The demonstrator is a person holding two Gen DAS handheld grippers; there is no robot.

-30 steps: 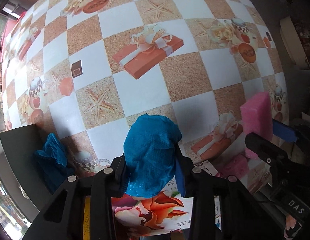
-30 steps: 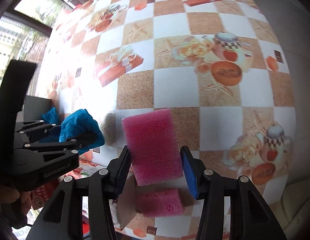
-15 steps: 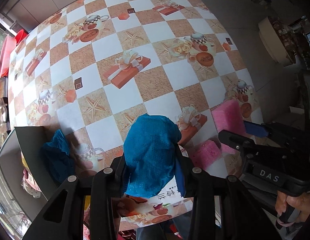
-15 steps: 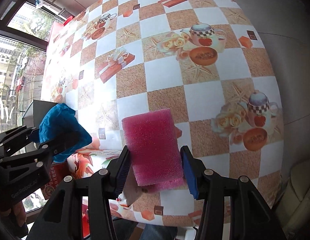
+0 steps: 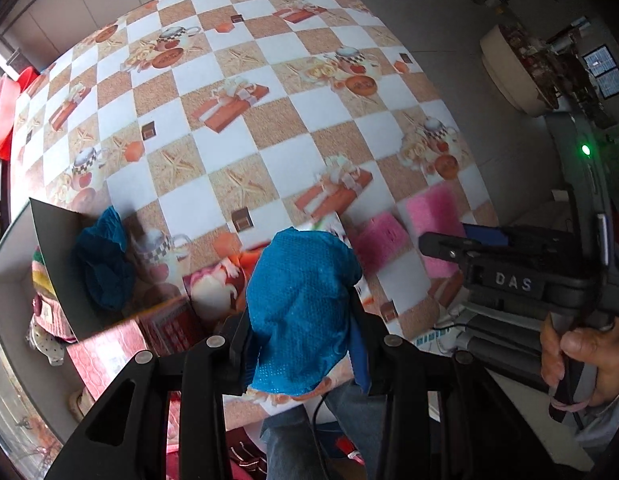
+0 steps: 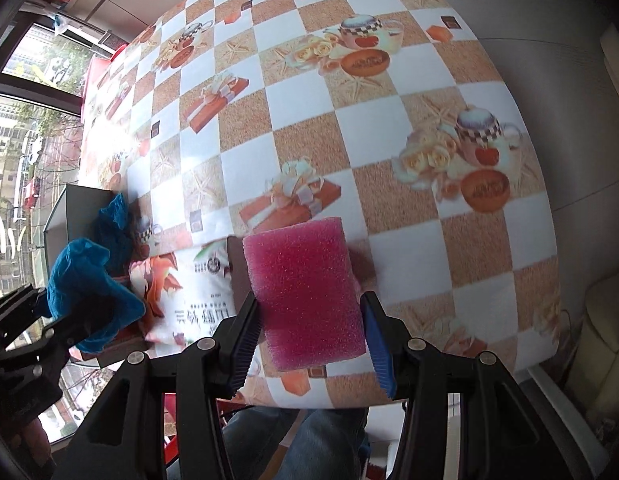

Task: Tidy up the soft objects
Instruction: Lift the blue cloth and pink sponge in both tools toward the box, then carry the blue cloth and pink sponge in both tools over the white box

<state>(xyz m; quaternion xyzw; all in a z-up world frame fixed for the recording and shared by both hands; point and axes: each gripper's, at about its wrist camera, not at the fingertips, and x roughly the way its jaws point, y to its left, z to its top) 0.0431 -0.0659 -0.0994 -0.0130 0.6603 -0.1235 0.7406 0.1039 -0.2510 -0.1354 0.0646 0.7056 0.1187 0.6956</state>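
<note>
While the left wrist view is looking steeply down, the left gripper [image 5: 305, 344] is pinching one blue cloth [image 5: 301, 312] between its fingers, holding it in the air above the near edge of the checkered tablecloth [image 5: 269, 128]. A second blue cloth [image 5: 103, 264] is lying beside the black box [image 5: 55, 256] at the cloth's left edge. Two pink sponges are showing: one [image 5: 379, 236] is resting on the tablecloth near its front, and the other [image 5: 433, 220] is sitting in the right gripper [image 5: 461, 240], gripped by a hand [image 5: 577, 360].

In the right wrist view, the right gripper [image 6: 313, 332] is clamping one pink sponge [image 6: 303, 292] at its sides, raised above the tablecloth's [image 6: 349, 128] near edge. The left gripper [image 6: 49, 320] is carrying its blue cloth [image 6: 89, 284] to the left, the second blue cloth [image 6: 113, 216] is lying against the black box [image 6: 65, 216], and a printed bag [image 6: 189, 292] is lying at the front of the tablecloth.
</note>
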